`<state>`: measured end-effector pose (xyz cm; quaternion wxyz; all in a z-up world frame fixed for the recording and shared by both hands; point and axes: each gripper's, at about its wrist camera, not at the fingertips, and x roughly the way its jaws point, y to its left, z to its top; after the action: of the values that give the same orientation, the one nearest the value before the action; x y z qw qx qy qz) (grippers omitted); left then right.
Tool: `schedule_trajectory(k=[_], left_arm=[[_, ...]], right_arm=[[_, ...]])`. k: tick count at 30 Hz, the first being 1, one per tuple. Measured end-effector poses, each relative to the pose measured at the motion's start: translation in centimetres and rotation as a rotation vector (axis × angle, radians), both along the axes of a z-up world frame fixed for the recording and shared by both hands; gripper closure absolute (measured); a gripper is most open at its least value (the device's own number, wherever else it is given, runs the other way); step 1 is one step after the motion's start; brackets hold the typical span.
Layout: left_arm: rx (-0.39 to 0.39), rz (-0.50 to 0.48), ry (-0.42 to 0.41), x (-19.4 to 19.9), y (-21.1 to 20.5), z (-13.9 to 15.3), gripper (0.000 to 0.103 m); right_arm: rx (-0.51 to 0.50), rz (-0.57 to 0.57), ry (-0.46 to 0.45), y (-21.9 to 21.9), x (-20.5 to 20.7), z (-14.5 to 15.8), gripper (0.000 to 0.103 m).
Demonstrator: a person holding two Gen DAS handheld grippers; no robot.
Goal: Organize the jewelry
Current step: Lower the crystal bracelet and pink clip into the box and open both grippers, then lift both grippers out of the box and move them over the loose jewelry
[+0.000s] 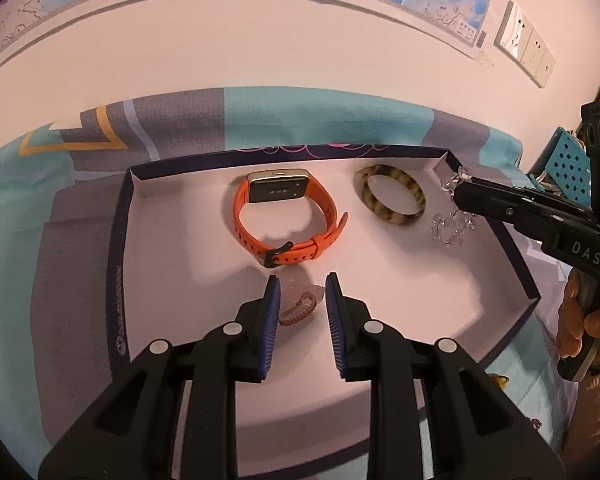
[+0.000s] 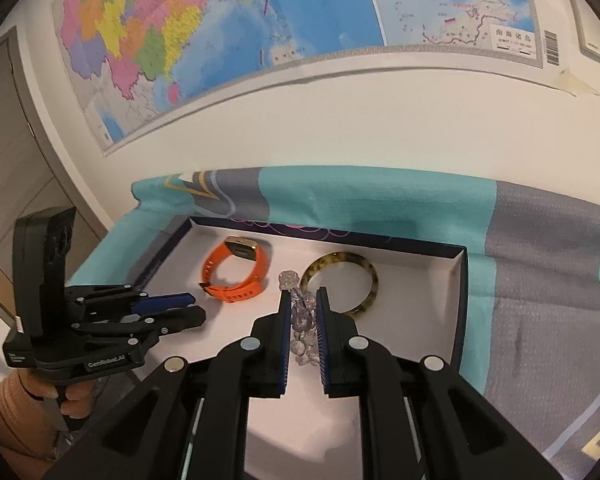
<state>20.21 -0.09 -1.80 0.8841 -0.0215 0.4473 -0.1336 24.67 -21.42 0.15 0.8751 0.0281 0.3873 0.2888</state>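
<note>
A white tray with dark walls point(image 1: 120, 240) point(image 2: 458, 276) lies on a teal and grey cloth. In it are an orange watch point(image 1: 284, 216) point(image 2: 236, 272) and a striped brown bangle point(image 1: 392, 200) point(image 2: 340, 280). My right gripper point(image 2: 303, 300) point(image 1: 460, 192) is shut on a clear bead bracelet point(image 2: 302, 328) point(image 1: 450, 228), which hangs just above the tray beside the bangle. My left gripper point(image 1: 302, 280) point(image 2: 188, 308) is open over a small pink braided bracelet point(image 1: 298, 308) lying on the tray floor.
The cloth point(image 2: 540, 300) covers the table around the tray. A wall with a map point(image 2: 260, 20) is behind. A blue perforated basket point(image 1: 568, 168) stands to the right of the tray. Wall sockets point(image 1: 528, 52) are at upper right.
</note>
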Motion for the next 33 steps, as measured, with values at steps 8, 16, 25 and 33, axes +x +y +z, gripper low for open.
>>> schedule_trajectory(k=[8,16,25,33], left_arm=[[0.009,0.009,0.011,0.8,-0.1,-0.5,0.079],[0.01,0.013,0.009,1.1,-0.4,-0.5,0.079],[0.0,0.019,-0.025,0.2,0.3,0.4,0.069],[-0.07,0.04,-0.103,-3.2,3.6,3.2,0.061]], right_arm=[[-0.084,0.057,0.006,1.9,0.5,-1.5,0.092],[-0.095,0.073,0.036,2.4,0.9,-2.6,0.087],[-0.006,0.038,0.04,-0.2,-0.3,-1.3,0.075],[0.063,0.019,0.059,-2.2,-2.6,-0.8,0.067]])
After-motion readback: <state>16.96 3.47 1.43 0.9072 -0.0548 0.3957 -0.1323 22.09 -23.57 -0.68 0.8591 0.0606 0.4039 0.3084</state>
